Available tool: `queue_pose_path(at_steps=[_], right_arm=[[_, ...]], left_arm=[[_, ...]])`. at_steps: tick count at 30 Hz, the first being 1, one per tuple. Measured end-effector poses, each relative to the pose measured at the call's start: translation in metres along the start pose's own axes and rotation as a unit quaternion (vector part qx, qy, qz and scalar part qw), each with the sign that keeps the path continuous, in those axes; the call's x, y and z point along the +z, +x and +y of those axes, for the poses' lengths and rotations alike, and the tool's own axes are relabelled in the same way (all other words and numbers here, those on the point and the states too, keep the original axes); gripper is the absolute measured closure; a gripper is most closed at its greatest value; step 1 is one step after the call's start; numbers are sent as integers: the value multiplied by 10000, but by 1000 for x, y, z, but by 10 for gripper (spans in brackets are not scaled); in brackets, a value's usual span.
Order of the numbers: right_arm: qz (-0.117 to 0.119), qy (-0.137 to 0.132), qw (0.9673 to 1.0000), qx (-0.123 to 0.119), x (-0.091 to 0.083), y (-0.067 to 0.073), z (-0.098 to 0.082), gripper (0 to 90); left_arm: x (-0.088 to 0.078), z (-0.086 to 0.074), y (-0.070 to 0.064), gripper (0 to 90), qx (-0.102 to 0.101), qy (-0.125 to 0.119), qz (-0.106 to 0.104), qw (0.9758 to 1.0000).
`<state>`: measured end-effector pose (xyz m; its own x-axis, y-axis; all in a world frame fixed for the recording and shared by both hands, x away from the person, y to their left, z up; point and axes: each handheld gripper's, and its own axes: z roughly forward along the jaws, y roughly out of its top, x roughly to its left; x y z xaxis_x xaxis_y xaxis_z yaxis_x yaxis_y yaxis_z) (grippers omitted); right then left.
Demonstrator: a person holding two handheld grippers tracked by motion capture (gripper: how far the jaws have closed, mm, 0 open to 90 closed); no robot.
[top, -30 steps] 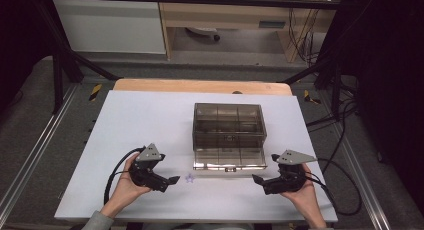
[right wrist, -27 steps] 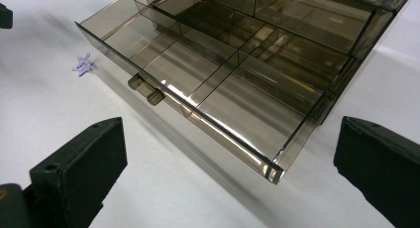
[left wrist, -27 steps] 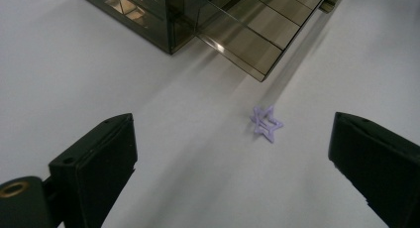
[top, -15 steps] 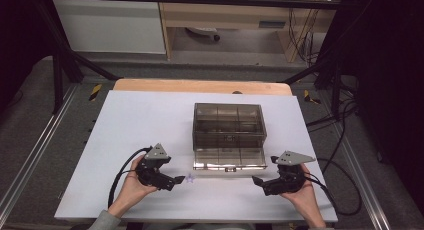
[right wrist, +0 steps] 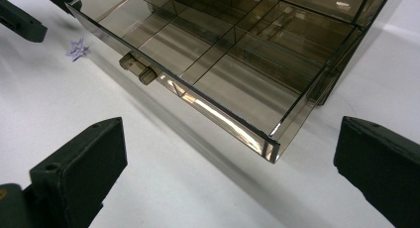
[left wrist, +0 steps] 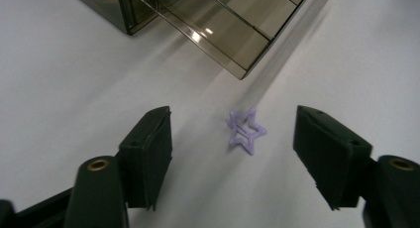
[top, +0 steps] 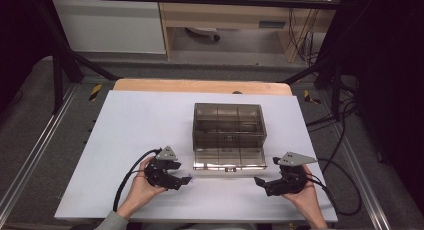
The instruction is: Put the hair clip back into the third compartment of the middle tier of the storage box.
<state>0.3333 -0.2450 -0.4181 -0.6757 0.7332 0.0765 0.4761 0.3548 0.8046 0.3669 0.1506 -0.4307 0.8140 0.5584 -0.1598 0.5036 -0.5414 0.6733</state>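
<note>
White table top (top: 130,140) fills the middle of the high view, matte, evenly lit, soft shadows. Wooden board edge (top: 200,86) pokes out at the table's far side. Grey carpet-like floor (top: 30,155) on both sides of the table. Metal rails (top: 27,162) run along the floor left of the table, another rail (top: 372,195) right of it. Black frame struts (top: 60,65) slant down beyond the table's far left corner. White cabinet (top: 110,25) beyond the table, left; wooden shelf unit (top: 225,20) beside it. Black cables (top: 345,140) loop on the floor right of the table. Far right of the room is dark.
</note>
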Motion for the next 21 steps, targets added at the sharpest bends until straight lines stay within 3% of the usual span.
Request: queue_pose_path(at_steps=[9, 21], right_arm=[[10, 64, 10000, 9, 3, 1, -1, 7], [0, 30, 10000, 32, 1, -1, -1, 7]], left_arm=[[8, 0, 1, 448, -106, 132, -72, 9998], [16, 1, -2, 592, -39, 255, -93, 9996]])
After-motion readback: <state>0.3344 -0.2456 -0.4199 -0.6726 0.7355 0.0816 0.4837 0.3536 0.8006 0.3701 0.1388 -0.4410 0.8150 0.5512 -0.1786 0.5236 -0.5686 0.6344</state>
